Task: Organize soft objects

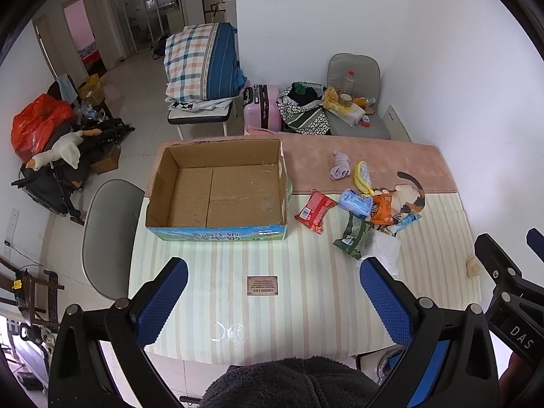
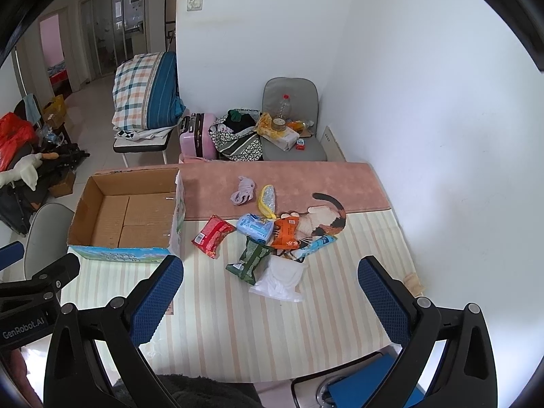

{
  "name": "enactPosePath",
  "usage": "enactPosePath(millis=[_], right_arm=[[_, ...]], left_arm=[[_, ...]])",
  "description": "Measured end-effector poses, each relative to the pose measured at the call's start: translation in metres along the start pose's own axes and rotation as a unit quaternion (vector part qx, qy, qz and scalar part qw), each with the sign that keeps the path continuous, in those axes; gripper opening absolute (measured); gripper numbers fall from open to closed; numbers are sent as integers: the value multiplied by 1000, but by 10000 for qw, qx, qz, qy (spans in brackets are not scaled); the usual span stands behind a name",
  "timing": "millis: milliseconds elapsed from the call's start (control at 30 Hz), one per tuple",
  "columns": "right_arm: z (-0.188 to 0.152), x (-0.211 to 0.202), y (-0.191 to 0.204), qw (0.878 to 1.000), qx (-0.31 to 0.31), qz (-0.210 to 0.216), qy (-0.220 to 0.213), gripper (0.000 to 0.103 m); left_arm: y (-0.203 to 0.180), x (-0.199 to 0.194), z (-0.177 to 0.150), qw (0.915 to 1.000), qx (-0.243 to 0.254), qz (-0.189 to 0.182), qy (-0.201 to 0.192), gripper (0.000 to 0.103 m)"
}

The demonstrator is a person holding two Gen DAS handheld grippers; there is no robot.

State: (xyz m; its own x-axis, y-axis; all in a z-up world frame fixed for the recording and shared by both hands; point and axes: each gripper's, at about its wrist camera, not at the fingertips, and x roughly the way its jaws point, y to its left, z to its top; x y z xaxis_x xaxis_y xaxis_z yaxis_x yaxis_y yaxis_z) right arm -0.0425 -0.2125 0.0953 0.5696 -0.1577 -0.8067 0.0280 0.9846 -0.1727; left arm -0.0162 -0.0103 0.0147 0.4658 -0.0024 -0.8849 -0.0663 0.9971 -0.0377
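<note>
An empty cardboard box (image 1: 217, 190) (image 2: 125, 214) stands on the table's left. To its right lies a pile of soft packs: red pack (image 1: 314, 210) (image 2: 212, 236), light blue pack (image 1: 355, 203) (image 2: 255, 227), orange pack (image 1: 382, 209) (image 2: 285, 234), green pack (image 1: 352, 238) (image 2: 250, 261), white bag (image 1: 384, 250) (image 2: 280, 280), a lilac sock (image 1: 340, 165) (image 2: 243, 191), a yellow pouch (image 1: 363, 176) (image 2: 267, 200) and a cat-shaped cushion (image 1: 413, 197) (image 2: 326, 219). My left gripper (image 1: 273, 295) is open and empty above the table's near edge. My right gripper (image 2: 270, 294) is open and empty, just short of the white bag.
A striped mat (image 1: 306, 289) and a pink cloth (image 1: 374, 159) cover the table. A white wall runs along the right. A grey chair (image 1: 108, 234) stands left of the table. Behind it are a pink suitcase (image 1: 261, 107) and a loaded chair (image 1: 353, 102).
</note>
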Motion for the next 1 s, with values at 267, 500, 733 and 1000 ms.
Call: enactPosePath(millis=[267, 500, 733, 1000], right_arm=[[-1, -9, -6, 9998, 97, 16, -145, 103], [-9, -17, -3, 9996, 119, 47, -253, 103], [-12, -21, -1, 9996, 113, 47, -266, 103], [-13, -25, -1, 9994, 137, 54, -302, 103]], left_arm=[[0, -7, -2, 10000, 8, -16, -90, 103], [2, -12, -3, 9999, 17, -13, -119, 103], [4, -15, -3, 9998, 25, -17, -176, 103], [4, -16, -3, 9998, 34, -14, -190, 103]])
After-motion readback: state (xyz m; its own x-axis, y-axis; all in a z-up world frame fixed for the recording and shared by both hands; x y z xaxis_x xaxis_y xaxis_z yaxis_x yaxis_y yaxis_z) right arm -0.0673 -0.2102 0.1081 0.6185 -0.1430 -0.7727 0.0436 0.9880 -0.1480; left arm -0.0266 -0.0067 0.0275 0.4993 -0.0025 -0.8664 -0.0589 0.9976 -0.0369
